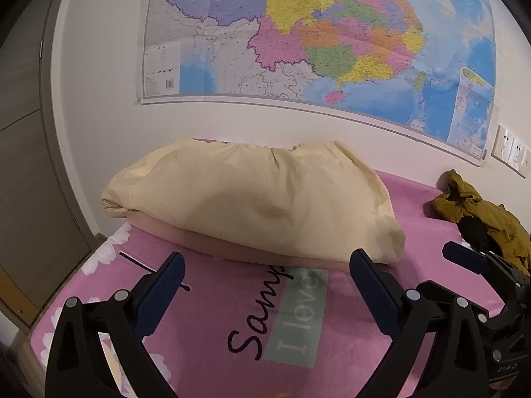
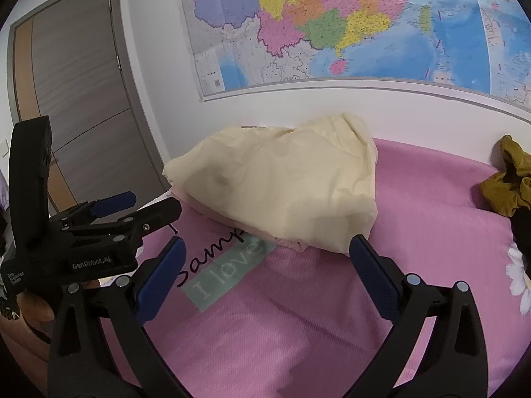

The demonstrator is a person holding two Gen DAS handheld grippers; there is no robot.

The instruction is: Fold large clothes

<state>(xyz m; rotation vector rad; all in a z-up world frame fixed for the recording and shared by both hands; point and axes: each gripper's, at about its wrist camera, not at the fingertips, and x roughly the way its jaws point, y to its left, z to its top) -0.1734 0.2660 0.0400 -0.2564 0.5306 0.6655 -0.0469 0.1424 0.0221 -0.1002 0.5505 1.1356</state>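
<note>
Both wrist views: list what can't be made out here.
- Mustard garment: crumpled and cut by the right edge in both views, so its type is unclear.
- Pink folded layer: mostly covered by the cream folded cloth, left wrist view.
- Blanket lettering: partly hidden under the cloth pile.
- Map labels: too small to read.

Both views low, facing shared bedding (image 1: 252,199)

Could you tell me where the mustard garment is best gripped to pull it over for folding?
Probably a raised fold on the near edge of the mustard garment, approached from the front by the right gripper, which is open. It lies crumpled on the pink bedcover, so no hem or corner can be picked out.
</note>
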